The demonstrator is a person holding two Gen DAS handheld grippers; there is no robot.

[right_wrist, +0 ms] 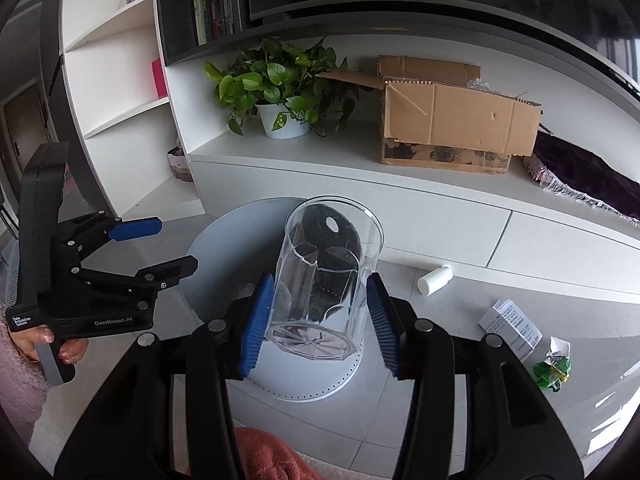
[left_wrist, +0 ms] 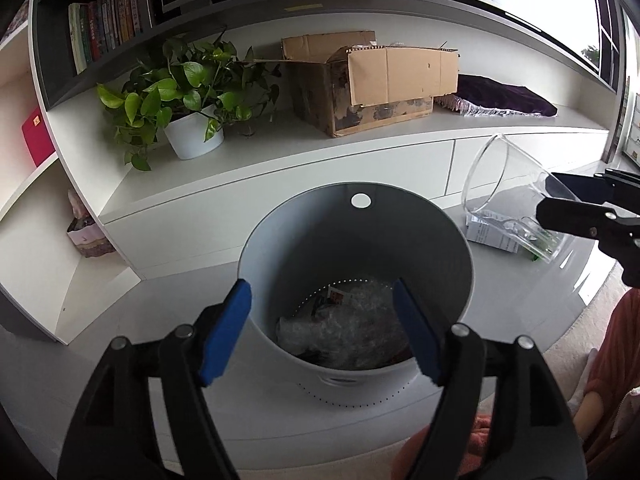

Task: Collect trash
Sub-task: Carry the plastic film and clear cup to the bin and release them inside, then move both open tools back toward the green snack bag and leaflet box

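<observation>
While the left gripper hangs with its fingers apart over the white bin, the right gripper clamps a clear plastic cup between its blue pads, mouth tilted away.

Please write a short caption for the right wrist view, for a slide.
Right gripper holds a clear plastic cup above the white trash bin, left gripper open beside it.

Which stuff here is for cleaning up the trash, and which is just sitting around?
For the job:
- round grey waste bin
- clear plastic cup in the right gripper
- small white bottle
- printed paper slip
- crumpled green wrapper

Just sitting there:
- green potted plant
- brown cardboard box
- purple fringed cloth
</observation>
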